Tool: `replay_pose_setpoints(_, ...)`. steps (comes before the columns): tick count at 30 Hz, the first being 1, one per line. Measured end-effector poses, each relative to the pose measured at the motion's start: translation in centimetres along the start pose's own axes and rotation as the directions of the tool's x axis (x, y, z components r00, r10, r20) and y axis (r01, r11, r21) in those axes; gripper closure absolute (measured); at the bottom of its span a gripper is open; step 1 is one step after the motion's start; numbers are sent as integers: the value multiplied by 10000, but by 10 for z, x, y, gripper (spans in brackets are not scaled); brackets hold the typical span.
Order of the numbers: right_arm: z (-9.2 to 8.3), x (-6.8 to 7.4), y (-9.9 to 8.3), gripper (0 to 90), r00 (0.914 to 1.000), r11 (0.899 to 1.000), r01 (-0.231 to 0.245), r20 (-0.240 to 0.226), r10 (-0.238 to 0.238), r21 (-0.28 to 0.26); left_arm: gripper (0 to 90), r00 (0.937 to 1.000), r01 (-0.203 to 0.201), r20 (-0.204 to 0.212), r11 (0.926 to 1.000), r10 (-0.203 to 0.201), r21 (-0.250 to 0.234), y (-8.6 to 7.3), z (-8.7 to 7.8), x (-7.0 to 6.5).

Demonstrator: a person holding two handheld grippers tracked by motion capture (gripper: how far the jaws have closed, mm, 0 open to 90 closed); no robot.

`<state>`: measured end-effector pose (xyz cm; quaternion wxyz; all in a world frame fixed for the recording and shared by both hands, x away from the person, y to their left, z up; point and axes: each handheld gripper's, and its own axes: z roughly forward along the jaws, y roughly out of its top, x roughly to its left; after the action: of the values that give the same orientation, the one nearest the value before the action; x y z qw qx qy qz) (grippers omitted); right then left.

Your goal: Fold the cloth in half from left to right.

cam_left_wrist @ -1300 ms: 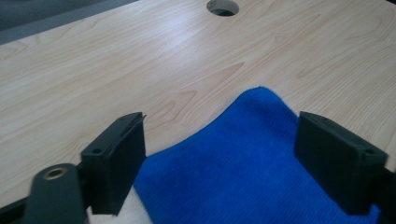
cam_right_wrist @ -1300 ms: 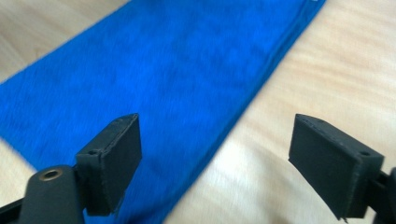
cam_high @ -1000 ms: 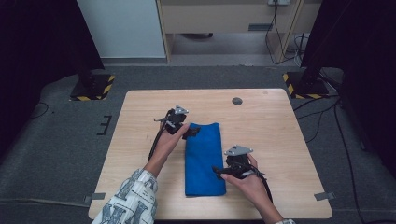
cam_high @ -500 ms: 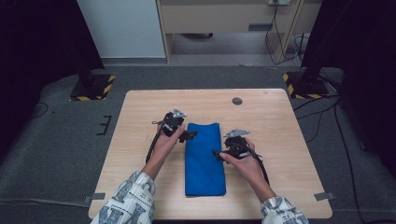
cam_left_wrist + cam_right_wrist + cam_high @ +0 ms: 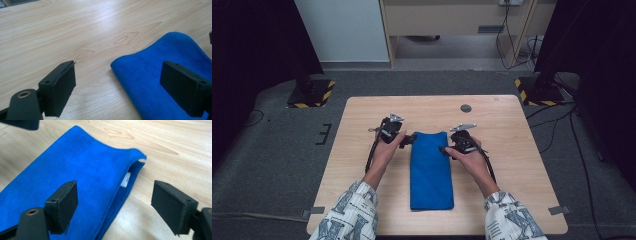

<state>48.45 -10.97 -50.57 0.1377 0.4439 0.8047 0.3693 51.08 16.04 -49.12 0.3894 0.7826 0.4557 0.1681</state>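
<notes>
Blue cloth (image 5: 431, 170) lies lengthwise away from the person, between open left tool (image 5: 411, 139) and right tool (image 5: 445, 150), whose jaws have just been closing, ungripped.

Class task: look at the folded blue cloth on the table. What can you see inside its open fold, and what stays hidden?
Inside the blue cloth's open edge a small white tag peeks out between the layers. Deeper inside the fold is covered.

sleeves (image 5: 352, 212): white with blue-grey print | left gripper (image 5: 408, 139), right gripper (image 5: 446, 149): black, square-padded jaws, brass rivet, grey three-cornered top plates, trailing black cables
</notes>
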Motion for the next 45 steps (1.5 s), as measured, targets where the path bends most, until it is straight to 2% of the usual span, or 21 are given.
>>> replay_pose_setpoints(2,5,-2,5,260,9999,10000,-40,100,39,58,123,9999,159,36,9998,-159,75,-1,2,1)
replay_pose_setpoints(5,10,-4,12,331,9999,10000,-21,168,21,-7,127,10000,94,-28,9999,-93,53,-1,4,0)
replay_pose_setpoints(9,16,-5,22,404,9998,10000,-44,205,45,-45,195,9999,109,64,9999,-109,61,-3,11,-3)
replay_pose_setpoints(11,20,-6,25,442,9997,9999,83,249,-86,101,225,10000,29,56,9998,-30,182,-4,16,-4)
replay_pose_setpoints(14,27,-8,28,456,9990,9991,75,439,-94,418,257,10000,-37,-78,9991,41,431,-7,23,-5)
replay_pose_setpoints(16,31,-10,29,450,9982,9991,28,602,-54,429,282,9997,-22,-261,9978,40,660,-10,28,-5)
replay_pose_setpoints(19,37,-13,29,428,9973,9979,-298,682,258,581,294,9994,146,-310,9962,-120,856,-12,34,-4)
replay_pose_setpoints(24,45,-22,26,418,9940,9950,-748,847,690,666,322,9988,81,-485,9952,-34,972,-14,38,-5)
replay_pose_setpoints(29,51,-24,25,445,9956,9955,-765,590,732,553,354,9990,144,-433,9957,-104,920,-15,41,-5)
replay_pose_setpoints(31,52,-22,25,507,9961,9964,-716,548,691,457,404,9992,44,-401,9959,-8,906,-15,41,-6)
replay_pose_setpoints(33,53,-20,25,609,9975,9972,-614,368,599,419,477,9997,-7,-259,9957,31,922,-15,41,-8)
replay_pose_setpoints(35,52,-18,24,719,9988,9980,-444,205,435,447,598,10000,-24,41,9953,20,973,-15,40,-12)
replay_pose_setpoints(36,52,-17,24,763,9992,9983,-362,211,352,462,654,10000,-24,41,9953,20,973,-15,40,-12)
replay_pose_setpoints(37,52,-17,24,763,9992,9983,-362,211,352,462,654,9999,27,136,9945,-41,1046,-15,39,-14)
replay_pose_setpoints(38,53,-15,23,837,9992,9982,-381,133,376,453,743,10000,-9,39,9935,5,1135,-15,38,-17)
replay_pose_setpoints(42,49,-10,23,854,9996,9994,-298,40,297,198,836,9997,-221,122,9949,210,983,-14,36,-20)
replay_pose_setpoints(45,42,-9,23,855,9993,9992,-369,-70,368,-131,859,9997,23,228,9982,-36,595,-11,30,-19)
